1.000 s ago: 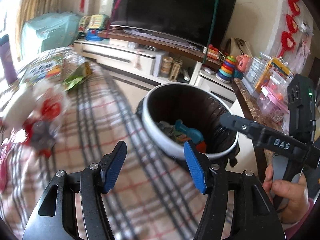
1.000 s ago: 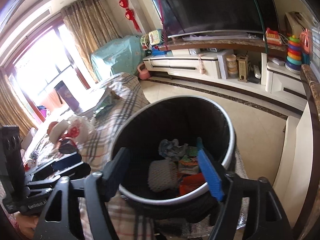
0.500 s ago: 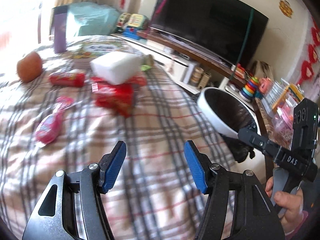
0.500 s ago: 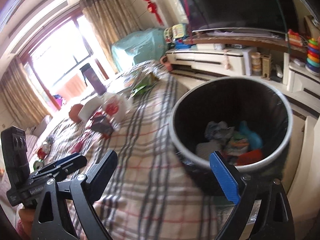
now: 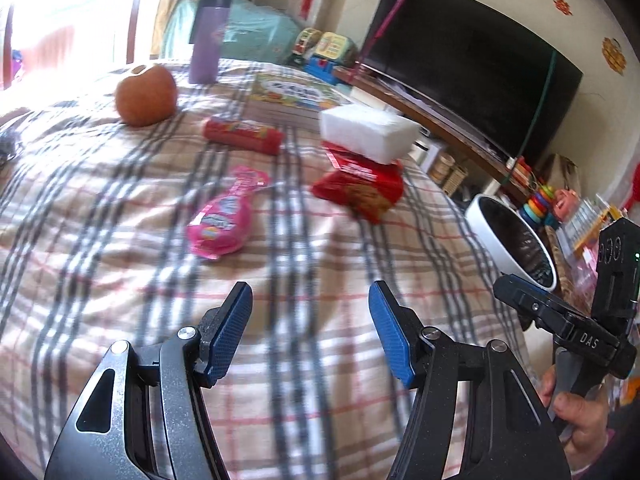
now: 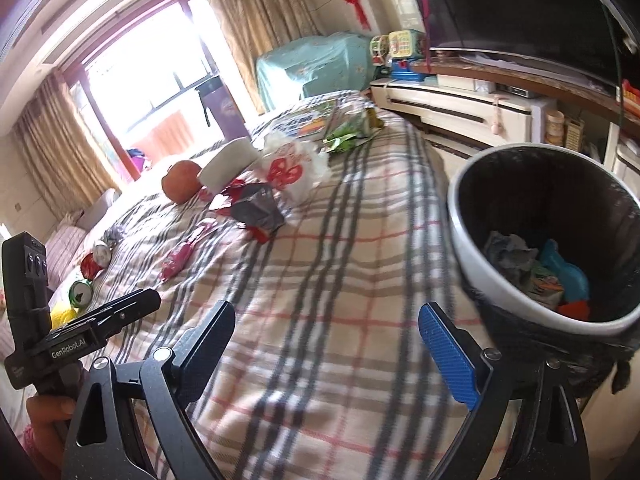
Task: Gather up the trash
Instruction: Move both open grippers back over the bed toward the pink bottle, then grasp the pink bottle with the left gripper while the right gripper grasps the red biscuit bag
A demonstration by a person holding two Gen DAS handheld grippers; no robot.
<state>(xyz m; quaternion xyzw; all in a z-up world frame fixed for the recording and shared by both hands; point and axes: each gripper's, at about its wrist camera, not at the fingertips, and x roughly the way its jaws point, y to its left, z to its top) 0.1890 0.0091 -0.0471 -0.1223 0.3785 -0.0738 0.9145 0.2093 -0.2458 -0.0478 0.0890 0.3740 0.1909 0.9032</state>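
Observation:
Trash lies on a plaid-covered bed (image 5: 120, 280). In the left wrist view a pink wrapper (image 5: 222, 224), a red snack packet (image 5: 360, 190) and a red tube wrapper (image 5: 242, 134) lie ahead of my left gripper (image 5: 310, 308). It hovers open and empty over the cloth. My right gripper (image 6: 326, 320) is open wide with nothing between its fingers, just left of the white-rimmed bin (image 6: 460, 236). The bin holds crumpled paper (image 6: 508, 252) and coloured scraps. Farther up the bed lie a silvery wrapper (image 6: 256, 208), a white printed bag (image 6: 292, 168) and a green wrapper (image 6: 348, 132).
A white foam block (image 5: 368, 132) rests on the red packet. An orange fruit (image 5: 146, 96), a purple bottle (image 5: 208, 36) and a picture book (image 5: 296, 92) sit farther back. Two cans (image 6: 96, 260) lie at the bed's left. A TV and a low cabinet (image 6: 460, 104) line the wall.
Both grippers have swung left, away from the bin and over the bed. The bin slid to the right edge of both views. My right jaws stand wider than a second ago.

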